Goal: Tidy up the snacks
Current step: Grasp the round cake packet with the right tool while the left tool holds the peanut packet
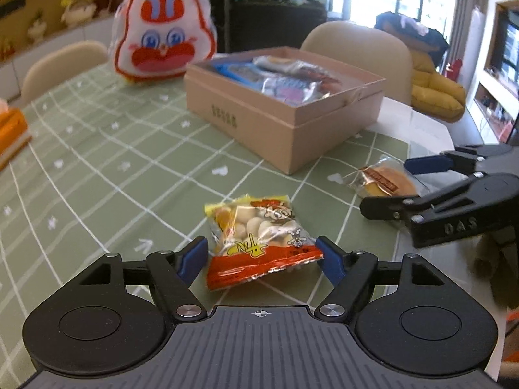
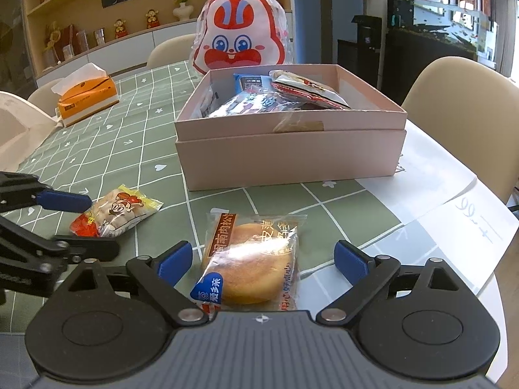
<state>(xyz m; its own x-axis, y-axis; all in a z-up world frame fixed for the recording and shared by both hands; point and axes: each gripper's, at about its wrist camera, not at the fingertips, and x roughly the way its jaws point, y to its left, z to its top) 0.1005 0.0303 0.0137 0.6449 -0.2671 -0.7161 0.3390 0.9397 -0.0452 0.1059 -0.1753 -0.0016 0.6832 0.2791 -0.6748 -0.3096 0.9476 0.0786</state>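
Note:
A red-and-yellow biscuit packet (image 1: 259, 243) lies flat on the green checked tablecloth (image 1: 113, 162). My left gripper (image 1: 261, 256) stands open around it, a blue pad close to each side. A clear-wrapped round bun (image 2: 253, 265) lies between the fingers of my open right gripper (image 2: 262, 259), with a gap on both sides. In the right wrist view the left gripper (image 2: 97, 227) brackets the biscuit packet (image 2: 116, 214) at the left. The left wrist view shows the right gripper (image 1: 386, 188) around the bun (image 1: 382, 181). Behind both stands the open pink box (image 2: 292, 162) with several wrapped snacks inside.
A rabbit-face bag (image 2: 241, 32) stands behind the box (image 1: 292, 136). An orange tissue box (image 2: 87, 97) sits at the far left. White paper sheets (image 2: 454, 194) cover the table's right end near its edge. Beige chairs (image 2: 464, 103) surround the table.

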